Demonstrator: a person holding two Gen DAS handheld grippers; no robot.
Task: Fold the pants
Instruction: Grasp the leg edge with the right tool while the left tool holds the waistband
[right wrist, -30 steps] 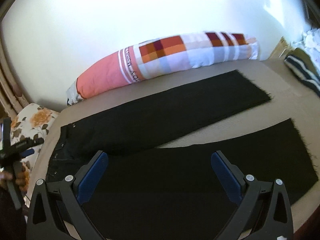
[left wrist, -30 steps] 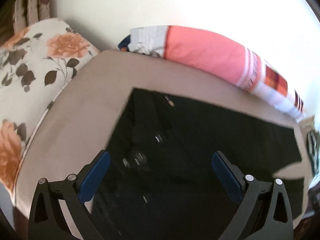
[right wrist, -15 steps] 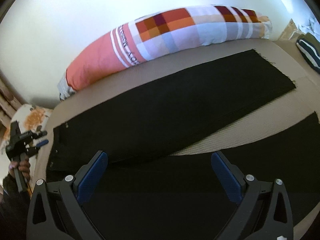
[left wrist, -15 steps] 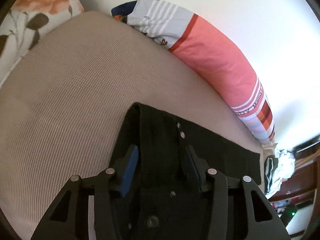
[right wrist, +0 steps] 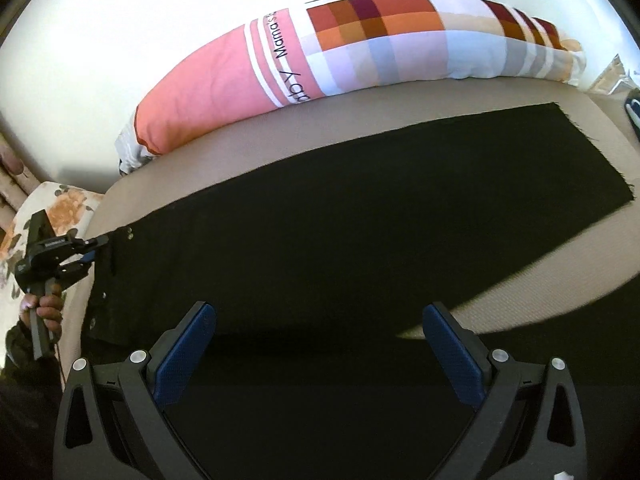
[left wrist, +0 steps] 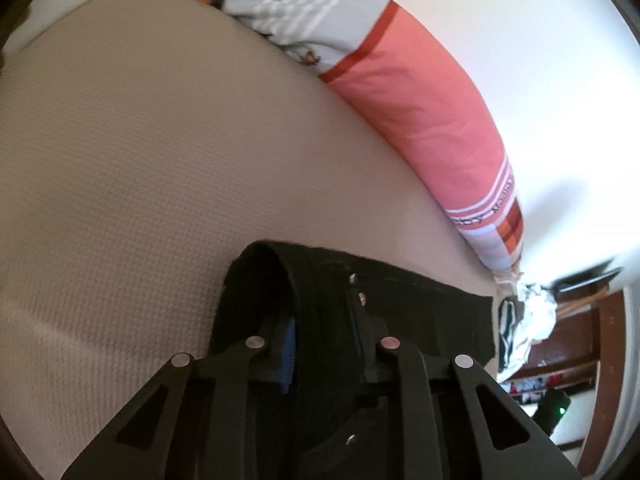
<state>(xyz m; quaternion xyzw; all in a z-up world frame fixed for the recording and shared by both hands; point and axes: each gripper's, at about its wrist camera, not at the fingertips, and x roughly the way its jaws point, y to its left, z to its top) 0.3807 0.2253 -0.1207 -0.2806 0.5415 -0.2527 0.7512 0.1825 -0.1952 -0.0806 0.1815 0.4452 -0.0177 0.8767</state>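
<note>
Closing on the pants (left wrist: 320, 312) waistband at lower centre, left gripper (left wrist: 324, 340) pinches it; right gripper (right wrist: 320, 344) gapes wide above 2 legs.

- Bed (right wrist: 520, 304): beige, finely textured cover.
- Black pants (right wrist: 360, 216): spread flat on the bed, legs apart, waistband toward the floral pillow (right wrist: 68, 204).
- Long bolster (right wrist: 360, 52), pink and checked: lies along the bed's far edge beside the wall.

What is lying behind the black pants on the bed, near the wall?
Behind the black pants lies a long bolster pillow, pink and checked, along the white wall. Its back side cannot be seen.
</note>
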